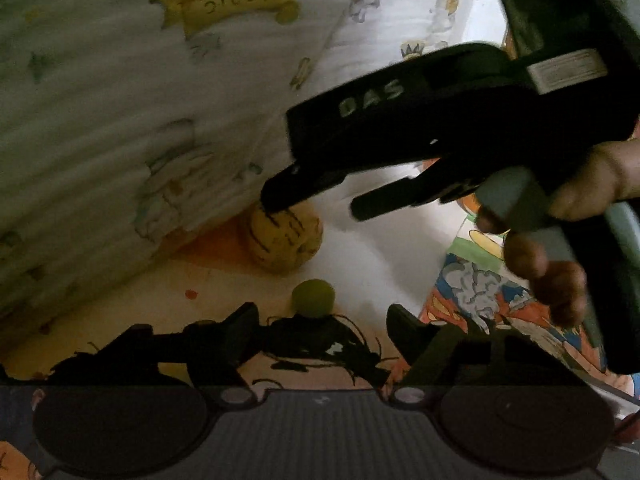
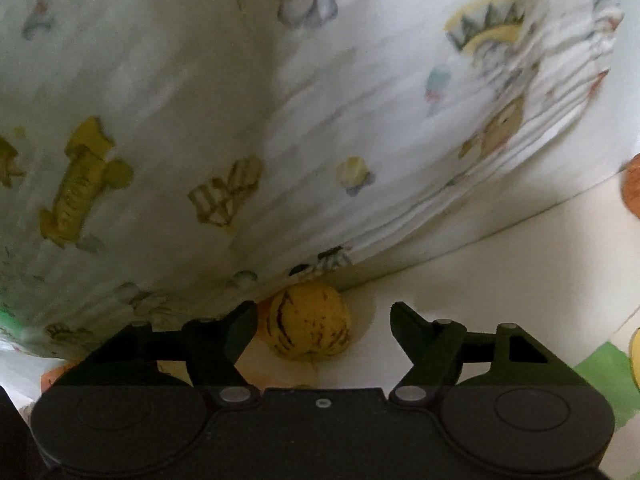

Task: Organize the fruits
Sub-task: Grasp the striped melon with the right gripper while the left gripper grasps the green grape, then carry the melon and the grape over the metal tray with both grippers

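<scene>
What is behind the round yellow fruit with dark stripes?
Behind the round yellow striped fruit hangs a white cloth with cartoon prints, touching it. Whatever lies behind the cloth is covered.

The left claw (image 1: 322,328) points forward and down, its two dark fingers standing apart with nothing pressed between the pads. The right claw (image 2: 323,328) also tilts downward with its fingers parted. A bare hand (image 1: 560,248) wraps the right claw's handle, fingers curled around it.

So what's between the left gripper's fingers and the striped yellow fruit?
In the left wrist view, a small green fruit lies between the left gripper and the striped yellow fruit.
</scene>
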The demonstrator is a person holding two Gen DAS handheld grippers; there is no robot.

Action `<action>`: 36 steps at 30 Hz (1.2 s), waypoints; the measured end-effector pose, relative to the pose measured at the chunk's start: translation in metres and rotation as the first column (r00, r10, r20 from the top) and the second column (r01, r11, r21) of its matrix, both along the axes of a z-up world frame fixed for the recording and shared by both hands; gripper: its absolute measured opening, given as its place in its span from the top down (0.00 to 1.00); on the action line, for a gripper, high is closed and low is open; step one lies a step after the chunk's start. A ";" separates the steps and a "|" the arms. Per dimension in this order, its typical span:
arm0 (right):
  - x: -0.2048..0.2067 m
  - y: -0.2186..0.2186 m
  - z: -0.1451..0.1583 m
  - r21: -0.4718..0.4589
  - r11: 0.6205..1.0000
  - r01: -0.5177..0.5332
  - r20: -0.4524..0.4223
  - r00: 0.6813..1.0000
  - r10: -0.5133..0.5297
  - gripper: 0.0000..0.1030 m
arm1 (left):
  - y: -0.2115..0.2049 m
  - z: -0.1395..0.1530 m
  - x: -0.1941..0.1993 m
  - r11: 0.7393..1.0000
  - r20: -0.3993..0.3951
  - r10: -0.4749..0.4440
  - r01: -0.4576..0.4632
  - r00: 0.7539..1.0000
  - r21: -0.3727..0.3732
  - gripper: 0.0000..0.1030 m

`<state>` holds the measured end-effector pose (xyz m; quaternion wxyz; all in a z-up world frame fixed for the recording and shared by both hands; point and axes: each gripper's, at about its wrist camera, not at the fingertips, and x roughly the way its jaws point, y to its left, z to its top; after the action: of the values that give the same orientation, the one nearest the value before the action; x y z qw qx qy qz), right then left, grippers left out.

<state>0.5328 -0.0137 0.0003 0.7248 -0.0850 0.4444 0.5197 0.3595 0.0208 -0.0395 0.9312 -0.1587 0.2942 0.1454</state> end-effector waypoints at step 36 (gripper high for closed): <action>-0.011 0.001 -0.030 -0.015 0.999 0.046 -0.028 0.999 -0.046 0.47 | 0.022 -0.002 -0.002 0.995 0.023 0.039 -0.037 0.999 -0.095 0.75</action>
<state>0.5216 -0.0131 -0.0294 0.7296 -0.0726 0.4602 0.5007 0.3579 0.0433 -0.0413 0.9233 -0.2099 0.2860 0.1470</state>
